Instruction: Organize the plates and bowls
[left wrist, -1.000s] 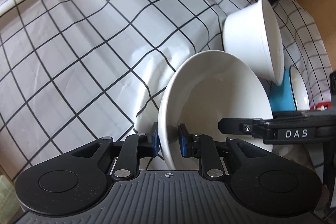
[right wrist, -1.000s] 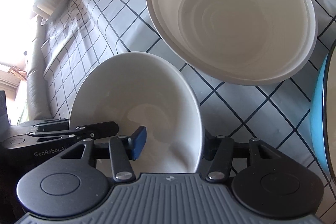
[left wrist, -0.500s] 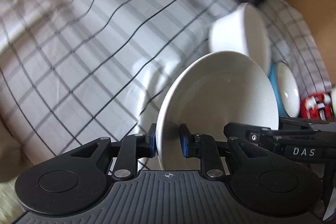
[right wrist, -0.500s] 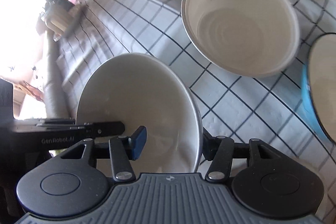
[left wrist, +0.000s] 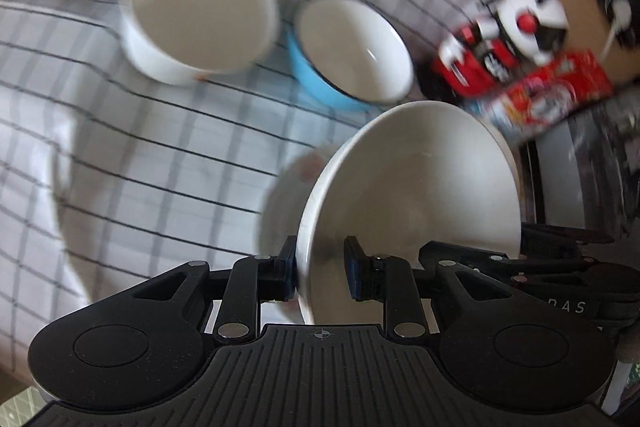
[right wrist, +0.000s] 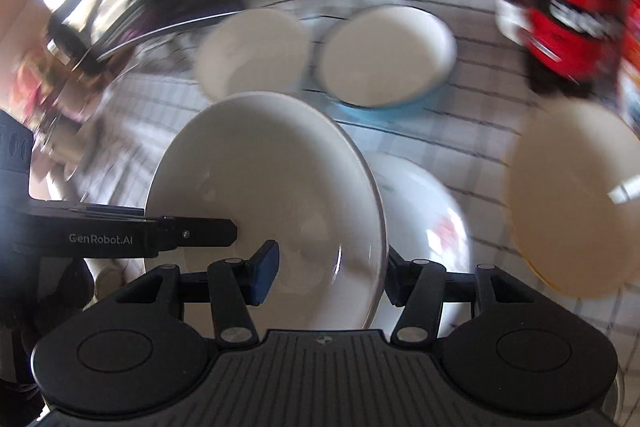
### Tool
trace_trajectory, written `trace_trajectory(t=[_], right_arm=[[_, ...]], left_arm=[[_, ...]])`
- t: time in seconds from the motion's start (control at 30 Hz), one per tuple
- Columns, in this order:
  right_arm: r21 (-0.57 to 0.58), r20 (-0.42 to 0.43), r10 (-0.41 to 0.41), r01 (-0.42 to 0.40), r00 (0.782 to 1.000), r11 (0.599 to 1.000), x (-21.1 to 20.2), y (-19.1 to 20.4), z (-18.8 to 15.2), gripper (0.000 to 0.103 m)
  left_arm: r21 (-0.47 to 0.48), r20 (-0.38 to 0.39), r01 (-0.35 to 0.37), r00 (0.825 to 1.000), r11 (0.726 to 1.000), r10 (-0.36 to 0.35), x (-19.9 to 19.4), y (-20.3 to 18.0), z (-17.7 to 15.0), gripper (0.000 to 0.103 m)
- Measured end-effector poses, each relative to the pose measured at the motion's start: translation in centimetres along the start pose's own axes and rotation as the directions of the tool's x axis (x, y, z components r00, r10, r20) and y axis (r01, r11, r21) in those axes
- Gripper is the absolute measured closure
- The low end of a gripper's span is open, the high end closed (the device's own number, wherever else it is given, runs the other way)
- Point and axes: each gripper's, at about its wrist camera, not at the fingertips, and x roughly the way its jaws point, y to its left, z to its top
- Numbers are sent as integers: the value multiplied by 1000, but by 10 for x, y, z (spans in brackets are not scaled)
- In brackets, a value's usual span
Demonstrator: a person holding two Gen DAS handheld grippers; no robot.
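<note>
Both grippers hold one shallow white bowl (left wrist: 412, 195) by its rim, lifted above the checked tablecloth. My left gripper (left wrist: 320, 273) has its jaws around the near rim, with a gap at the right pad. My right gripper (right wrist: 326, 271) straddles the opposite rim of the same bowl (right wrist: 264, 195); its jaws stand wider. Under the bowl lies a white plate with a red pattern (right wrist: 428, 223), also in the left wrist view (left wrist: 284, 195). A tall white bowl (left wrist: 196, 11) and a blue bowl with a white inside (left wrist: 352, 55) stand beyond.
A red, white and black toy figure (left wrist: 508, 39) stands on a red box (left wrist: 552, 91) at the right. A pale yellow plate (right wrist: 572, 199) lies at the right in the right wrist view. The checked cloth (left wrist: 120, 147) stretches left. Both views are motion-blurred.
Both grippers have swung with the white bowl toward the right side of the table. The blue bowl, patterned plate, yellow plate and toy have come into view. The left jaws look slightly wider.
</note>
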Motion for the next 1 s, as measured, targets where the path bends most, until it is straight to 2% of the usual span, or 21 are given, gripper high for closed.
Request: trace_trajectory(t=[0.1,0.23,0.5,0.67,0.8,1.0], right_arm=[[38,1,-16,16,1000,999,4,-14,-14,49],[72,-30,-7,9,1000,997,21,-26,-21,49],[36,-100,9,-6,995,999,58,-25,-19,49],[36,-130,-4,8,992,999,70,-31,-19,48],[31,-136,-8,12,991,999,72,-36,-17,48],[22,-136,-13,16,991,1000,75,-36,-11,48]], left_arm=[[28,-44,-17,999,999,19,20,-11,-2,78],[41,-57,-62,996,997,64,36,-11,-8,78],[43,-49,-147,988,988,149,49,3,-17,77],[51,-42,-154,987,987,156,57,4,-18,79],[83,-45,-167,984,982,171,65,-1,-17,76],[67,-43,-157,986,985,160,66,2,-11,77]])
